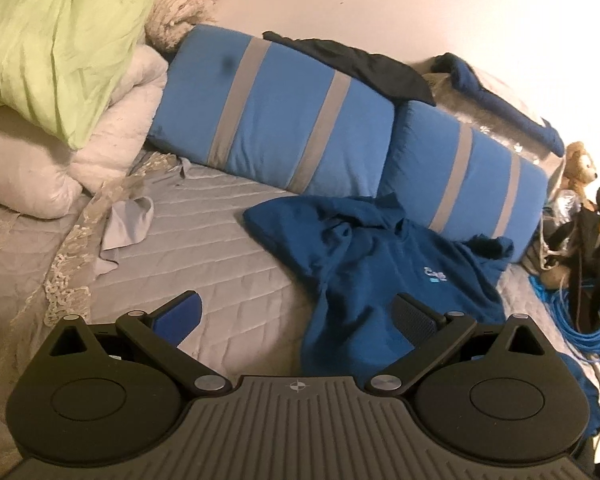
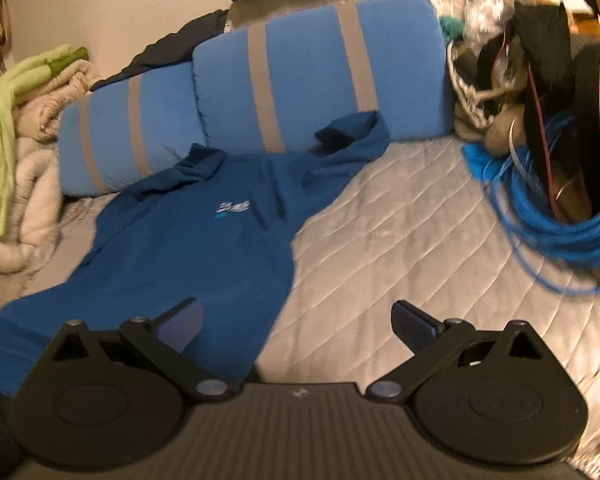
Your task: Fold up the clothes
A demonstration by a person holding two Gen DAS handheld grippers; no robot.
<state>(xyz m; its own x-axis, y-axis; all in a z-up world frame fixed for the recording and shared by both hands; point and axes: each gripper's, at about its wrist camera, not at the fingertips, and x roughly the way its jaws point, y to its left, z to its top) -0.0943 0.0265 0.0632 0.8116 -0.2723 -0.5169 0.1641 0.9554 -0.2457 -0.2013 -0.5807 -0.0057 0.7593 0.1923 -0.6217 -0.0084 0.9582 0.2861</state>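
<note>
Left claw (image 1: 296, 316) and right claw (image 2: 296, 326) both wide open, gripping nothing, hovering over crumpled blue t-shirt (image 2: 196, 236) on grey quilted bed (image 2: 400, 232).

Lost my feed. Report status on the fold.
Left gripper open, right gripper open, both empty. Shirt unfolded on bed, one sleeve up against pillow. Cable beside it, not touching.
</note>
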